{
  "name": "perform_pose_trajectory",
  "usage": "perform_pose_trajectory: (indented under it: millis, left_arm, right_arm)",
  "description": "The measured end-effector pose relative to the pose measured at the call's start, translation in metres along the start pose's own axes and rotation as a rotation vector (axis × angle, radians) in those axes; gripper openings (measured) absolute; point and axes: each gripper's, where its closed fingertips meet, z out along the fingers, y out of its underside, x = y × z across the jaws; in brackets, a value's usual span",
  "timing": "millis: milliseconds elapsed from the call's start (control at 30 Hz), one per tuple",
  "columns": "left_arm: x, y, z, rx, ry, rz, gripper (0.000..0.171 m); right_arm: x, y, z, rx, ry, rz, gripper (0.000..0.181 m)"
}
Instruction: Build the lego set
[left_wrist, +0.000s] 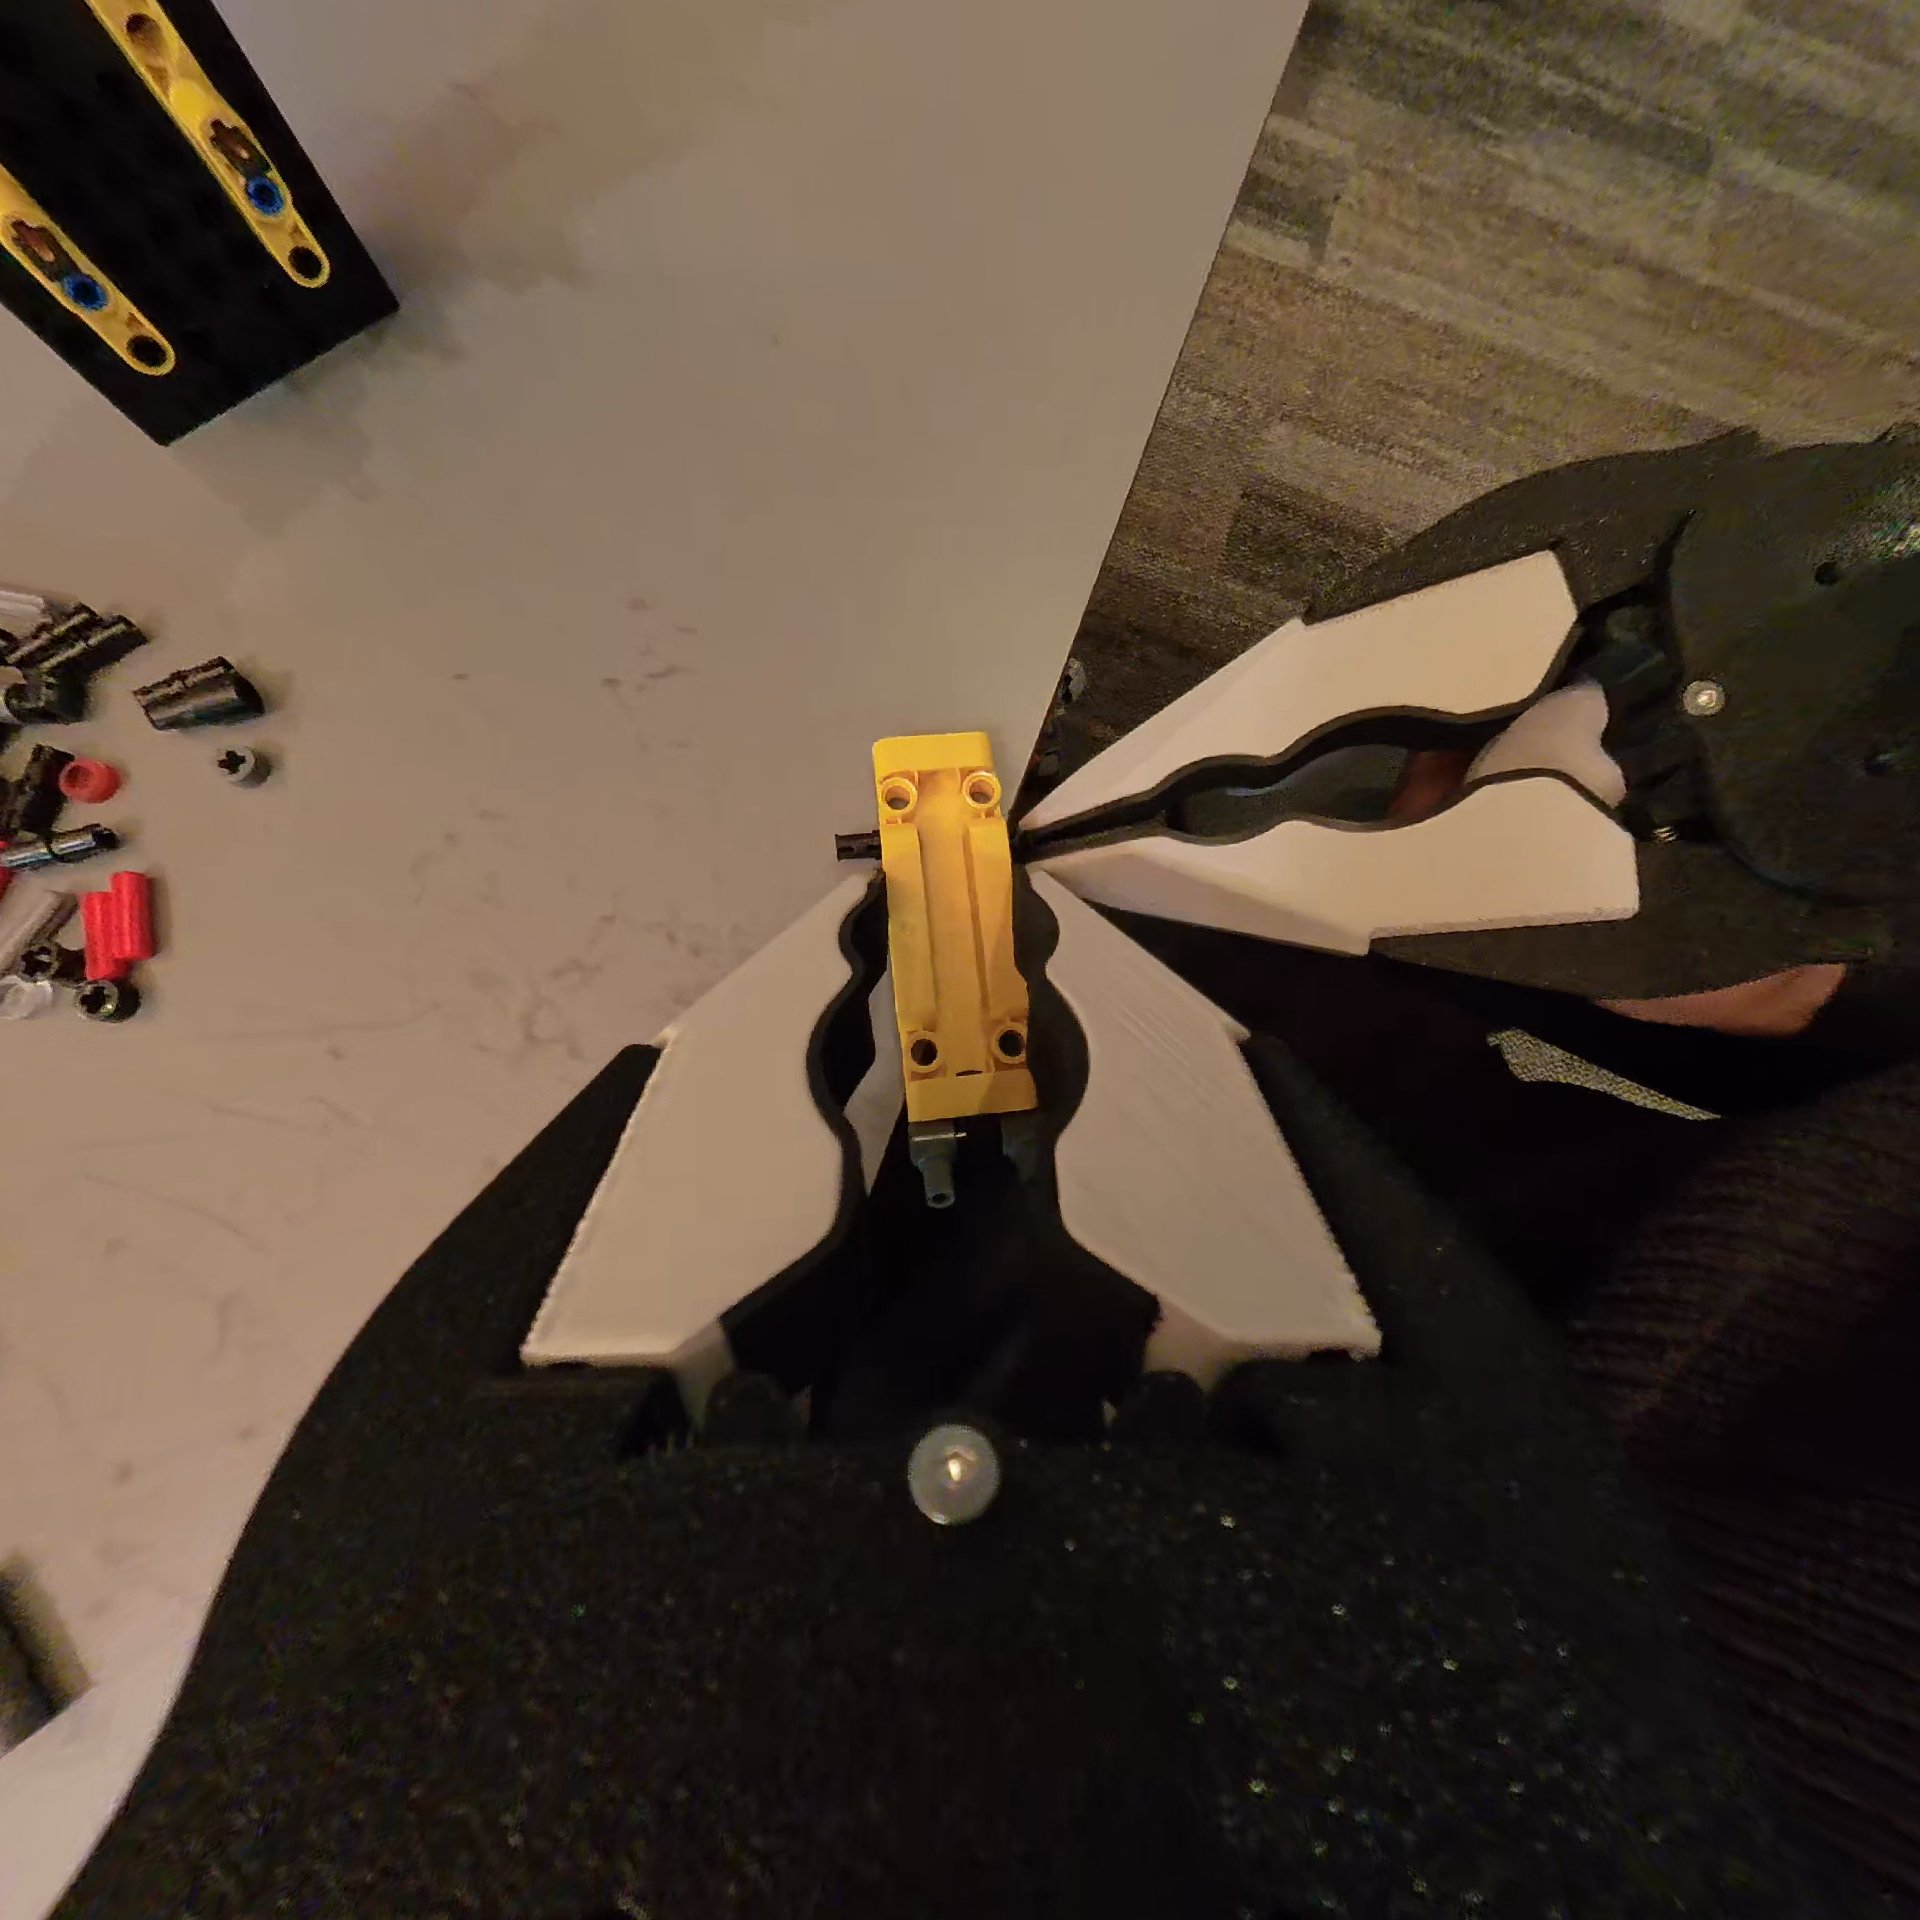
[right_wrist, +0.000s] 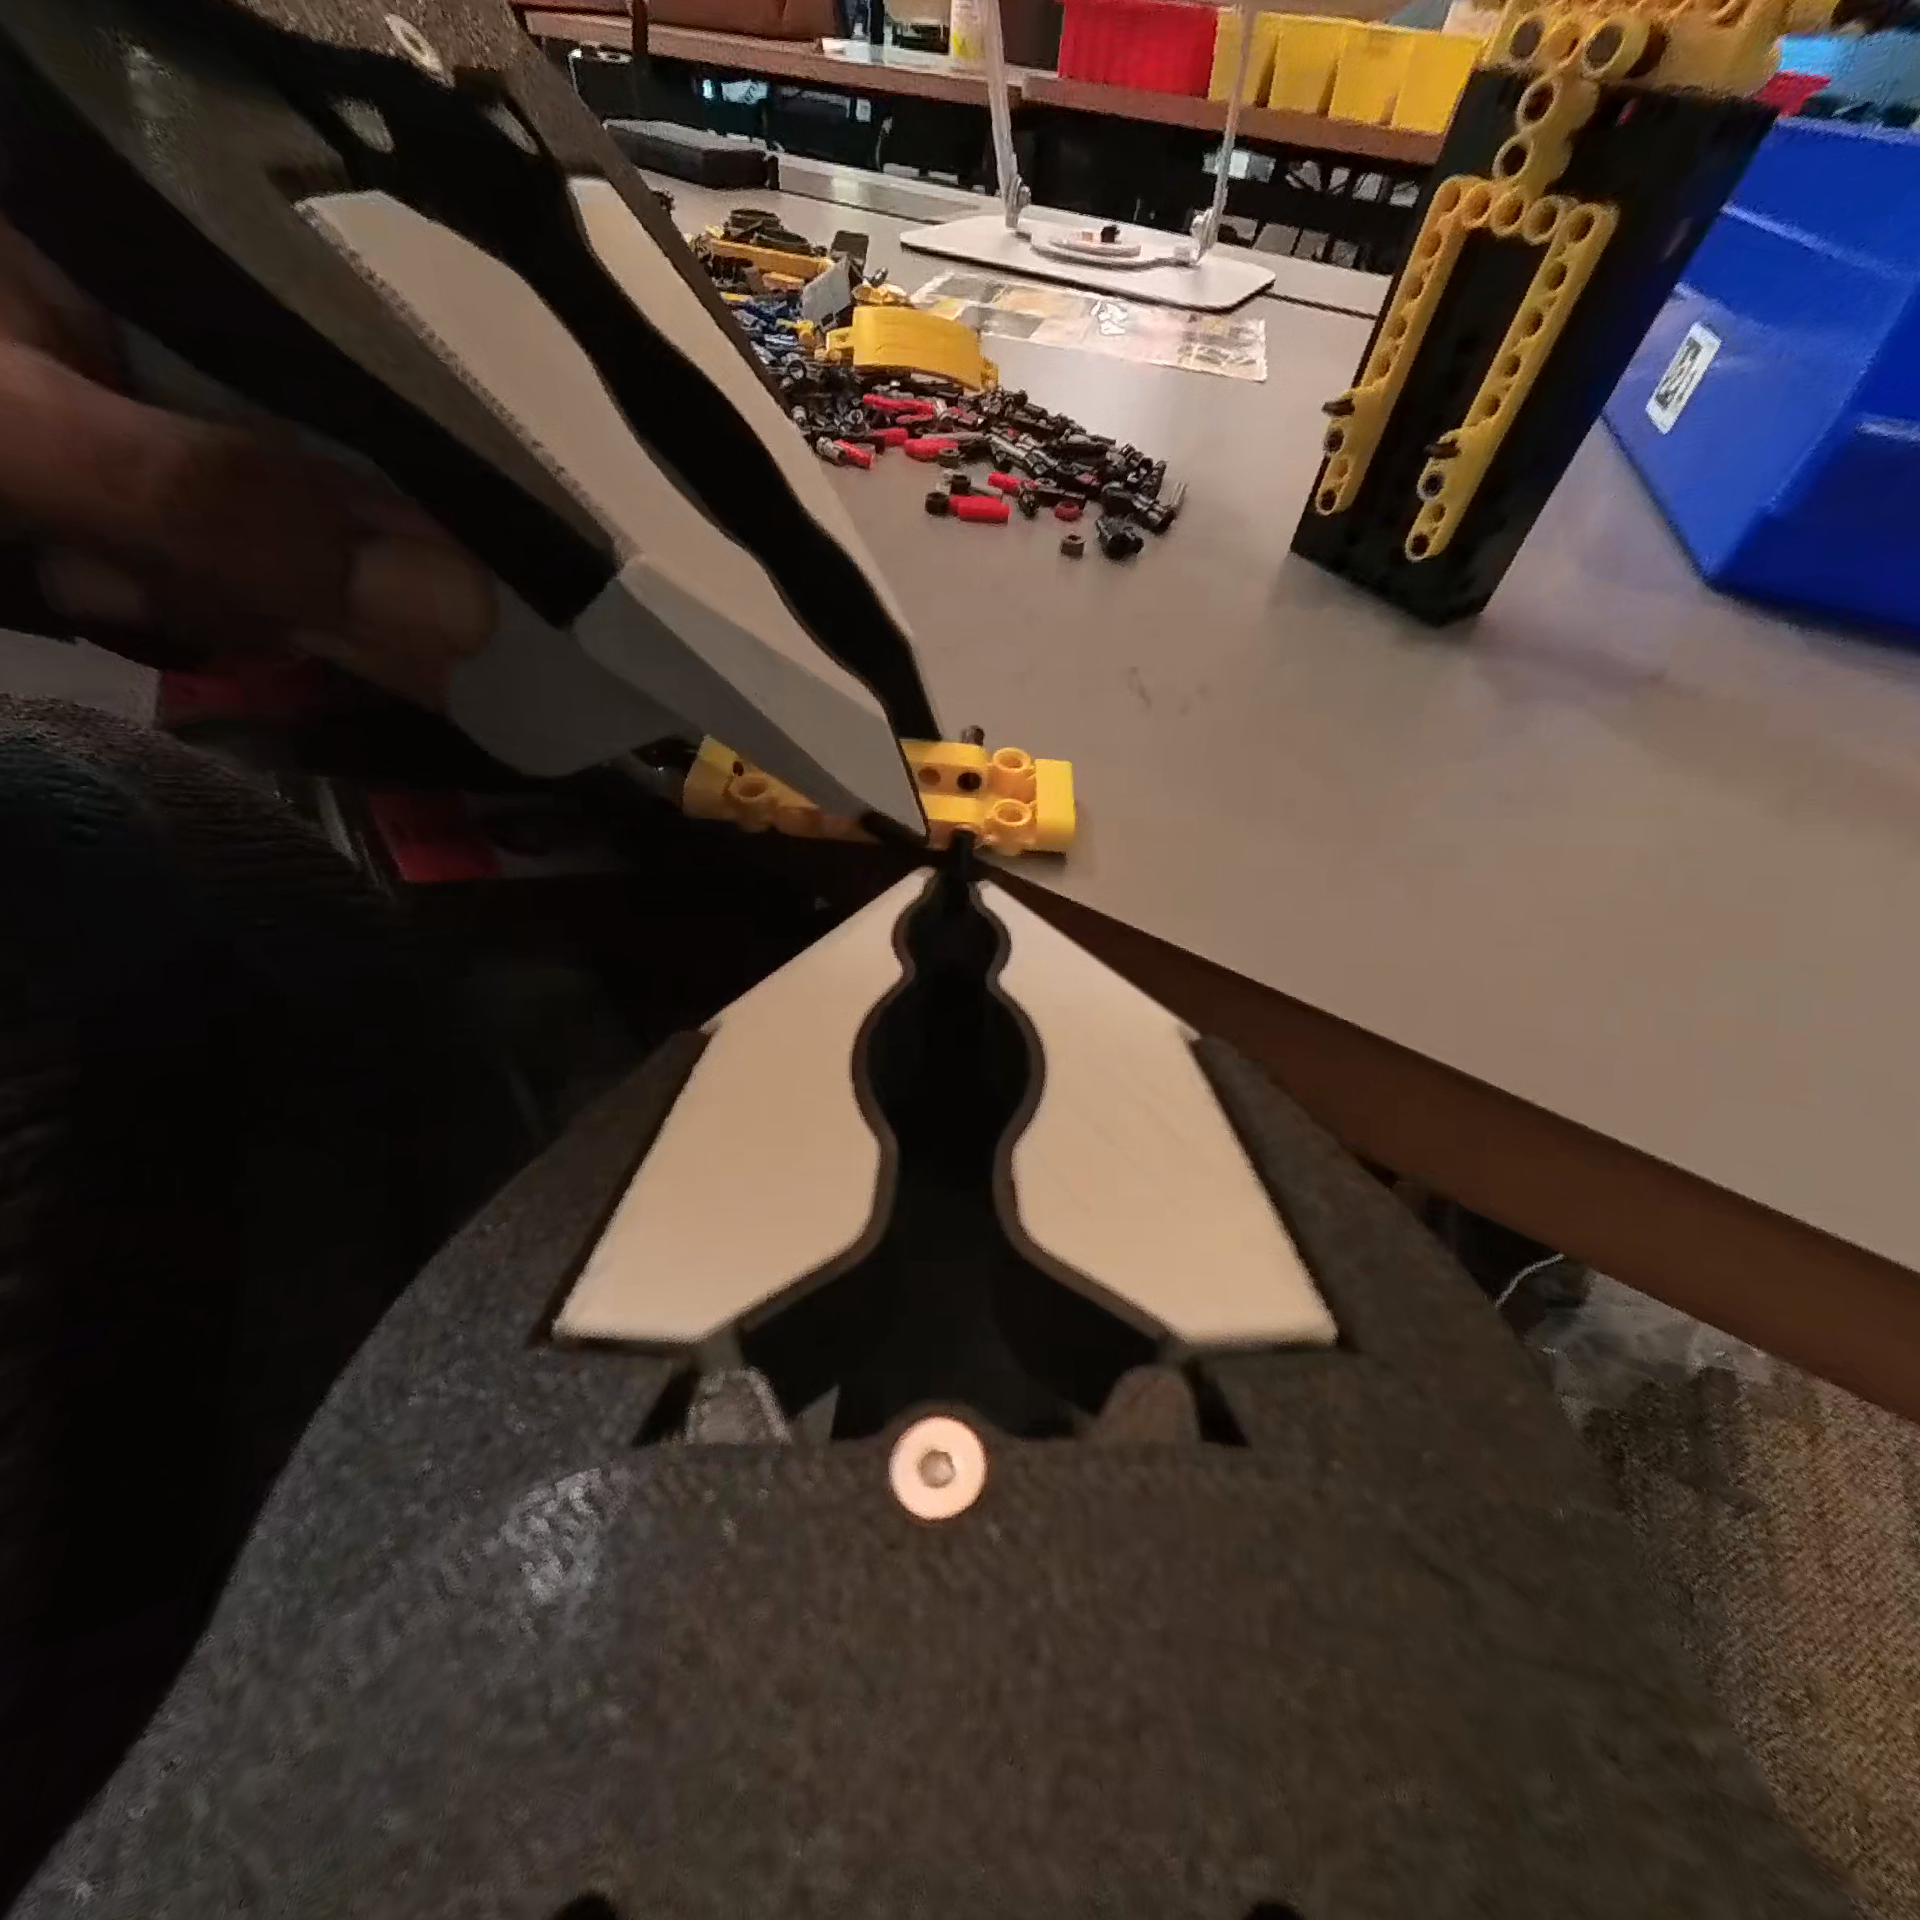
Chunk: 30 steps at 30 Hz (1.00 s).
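My left gripper (left_wrist: 956, 888) is shut on a yellow panel piece (left_wrist: 956, 935) with round holes at its corners, held over the table's near edge. A small grey connector (left_wrist: 935, 1153) hangs from its near end. My right gripper (left_wrist: 1029, 826) comes in from the right, its tips against the piece's side. In the right wrist view my right gripper (right_wrist: 956, 878) is shut on a thin black pin (right_wrist: 962, 847) that meets the yellow piece (right_wrist: 1013, 795). The left gripper (right_wrist: 904, 821) reaches in from the upper left. A black pin end (left_wrist: 857, 844) sticks out of the piece's far side.
A black block with yellow holed beams (left_wrist: 177, 208) (right_wrist: 1496, 364) stands on the grey table (left_wrist: 675, 468). Several loose black, red and yellow parts (left_wrist: 94, 831) (right_wrist: 987, 436) lie in a pile. A blue bin (right_wrist: 1787, 395) stands at the right. Carpet floor (left_wrist: 1507, 260) lies beyond the table edge.
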Motion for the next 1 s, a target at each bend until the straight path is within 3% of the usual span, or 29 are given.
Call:
perform_pose_trajectory:
  millis: [400, 667, 733, 767, 800, 1000]
  left_arm:
    - [0.001, -0.002, 0.001, -0.003, -0.028, 0.072, 0.024]
    - [-0.012, -0.005, -0.002, 0.020, -0.085, 0.034, 0.041]
    - [-0.015, -0.008, -0.007, 0.048, -0.108, 0.040, 0.038]
    - [-0.021, -0.003, -0.005, 0.018, -0.139, 0.047, 0.025]
    - [-0.025, 0.002, -0.003, -0.006, -0.158, 0.050, 0.022]
    - [-0.010, -0.022, -0.025, 0.162, -0.080, 0.041, 0.020]
  right_arm:
    - [0.001, 0.000, -0.006, 0.013, -0.086, 0.136, 0.003]
    - [0.007, -0.009, -0.012, 0.075, -0.061, 0.111, 0.004]
    - [0.007, -0.011, -0.013, 0.086, -0.061, 0.110, 0.004]
    - [0.006, -0.011, -0.013, 0.088, -0.064, 0.112, 0.004]
    - [0.006, -0.011, -0.013, 0.090, -0.066, 0.113, 0.004]
    - [0.023, -0.021, -0.027, 0.170, -0.034, 0.123, 0.004]
